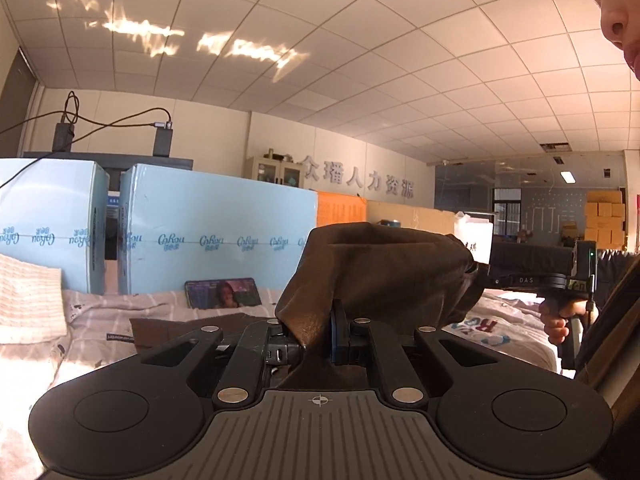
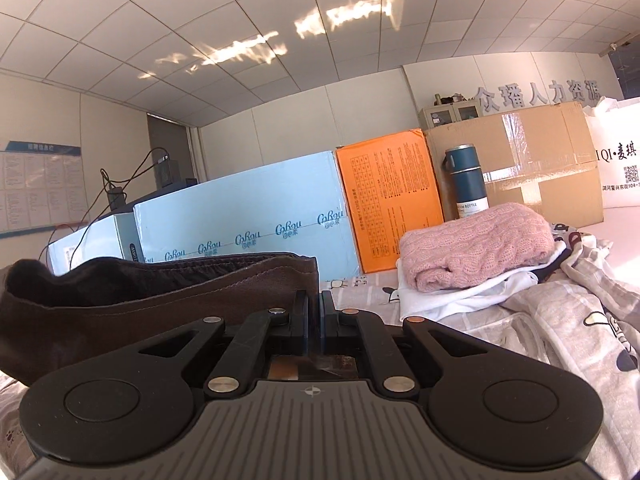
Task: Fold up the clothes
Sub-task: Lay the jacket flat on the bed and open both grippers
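Observation:
A dark brown garment [image 1: 380, 276] is held up above the bed between both grippers. My left gripper [image 1: 320, 336] is shut on one corner of it; the cloth bunches over the fingers. In the left wrist view the right gripper [image 1: 480, 268] shows from the side, gripping the far end of the cloth. In the right wrist view my right gripper [image 2: 316, 320] is shut on the garment's hem [image 2: 160, 296], which stretches away to the left. A folded pink knit sweater [image 2: 476, 244] lies on white cloth on the bed.
The bed has a patterned sheet [image 2: 560, 320]. Light blue boxes [image 2: 240, 216], an orange box [image 2: 388, 196] and a cardboard box [image 2: 540, 160] line the far side. A teal bottle [image 2: 466, 180] stands there. A phone [image 1: 222, 292] leans on a blue box. A cream knit [image 1: 28, 296] lies left.

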The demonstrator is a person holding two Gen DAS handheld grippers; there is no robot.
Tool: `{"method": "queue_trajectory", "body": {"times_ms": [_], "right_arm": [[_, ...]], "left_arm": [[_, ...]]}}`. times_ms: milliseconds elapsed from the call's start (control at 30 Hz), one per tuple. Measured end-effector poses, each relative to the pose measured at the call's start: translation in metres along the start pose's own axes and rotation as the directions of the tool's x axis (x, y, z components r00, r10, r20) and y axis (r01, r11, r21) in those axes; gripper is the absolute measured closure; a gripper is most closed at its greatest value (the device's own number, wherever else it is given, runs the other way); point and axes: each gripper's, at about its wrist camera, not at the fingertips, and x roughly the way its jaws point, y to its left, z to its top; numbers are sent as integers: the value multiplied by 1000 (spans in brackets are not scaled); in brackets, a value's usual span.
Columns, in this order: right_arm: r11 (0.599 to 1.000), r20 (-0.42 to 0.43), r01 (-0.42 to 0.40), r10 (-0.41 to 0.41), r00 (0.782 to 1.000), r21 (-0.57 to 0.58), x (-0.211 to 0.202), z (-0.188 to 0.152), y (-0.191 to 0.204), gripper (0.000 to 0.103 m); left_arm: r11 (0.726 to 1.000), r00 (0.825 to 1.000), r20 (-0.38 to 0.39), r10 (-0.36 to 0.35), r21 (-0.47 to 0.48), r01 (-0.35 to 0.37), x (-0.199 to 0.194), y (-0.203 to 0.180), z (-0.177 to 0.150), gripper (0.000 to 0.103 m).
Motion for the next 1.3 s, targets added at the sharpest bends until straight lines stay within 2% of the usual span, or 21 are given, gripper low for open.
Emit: {"method": "queue_trajectory", "body": {"times_ms": [100,200,233,267,300,333,367,467,533,567,600,700,733,833,933,1000,1033,1067,1167,1200,1300], "right_arm": [[1000,-27,16,-15,1000,11,-12,-7,-4,96],[999,-51,54,-53,997,4,-26,-11,-6,90],[997,-51,81,-81,995,10,-31,-10,-10,84],[994,-49,110,-109,993,18,-37,-9,-15,79],[989,-38,146,-145,989,32,-43,-7,-20,69],[983,-27,180,-179,983,46,-49,-4,-25,64],[978,-14,201,-201,980,59,-52,-1,-29,60],[967,8,247,-248,969,66,-52,8,-36,52],[965,9,259,-260,966,47,-43,15,-37,46],[966,5,257,-258,966,32,-35,18,-36,45],[971,1,239,-239,971,23,-25,21,-34,41],[986,-36,168,-168,985,0,11,31,-28,33],[990,-58,137,-138,989,-11,25,34,-25,32],[995,-171,24,-41,984,-100,70,33,-10,26],[981,-306,-58,-1,952,-183,108,23,4,25],[966,-366,-120,29,930,-229,125,14,20,25],[959,-385,-165,66,921,-231,129,11,28,25],[953,-401,-216,116,909,-214,132,8,34,25],[920,-447,-358,255,858,-162,142,1,55,20],[913,-456,-377,272,848,-156,145,0,58,20],[907,-475,-395,285,832,-147,156,-3,67,20]], "left_arm": [[1000,996,-85,-26,-13,25,2,1,-8,91],[999,985,-168,-47,-35,42,2,5,-16,78],[998,981,-190,-46,-45,38,0,8,-17,67],[998,976,-213,-43,-58,32,-1,14,-18,48],[997,973,-227,-39,-68,24,-3,21,-18,37],[996,974,-224,-32,-85,13,-10,27,-19,23],[995,976,-217,-24,-103,1,-17,33,-21,20],[987,985,-172,14,-153,-41,-31,55,-20,18],[976,994,-97,50,-207,-70,-34,77,-14,14],[966,994,-66,83,-239,-97,-32,87,-11,11],[940,989,-52,141,-307,-150,-25,102,-7,11],[849,970,-119,214,-468,-245,11,139,-2,10],[833,961,-161,224,-481,-274,24,147,-2,10],[816,920,-309,242,-448,-365,64,156,-8,11],[825,885,-397,242,-396,-403,88,152,-19,18],[833,871,-415,261,-359,-421,96,145,-23,46],[837,867,-421,265,-347,-424,98,142,-24,69],[840,864,-427,268,-336,-427,100,140,-25,83],[843,865,-410,289,-319,-433,99,133,-20,90],[844,875,-389,288,-328,-424,97,132,-16,91],[844,927,-286,243,-408,-348,83,127,-1,98]]}}
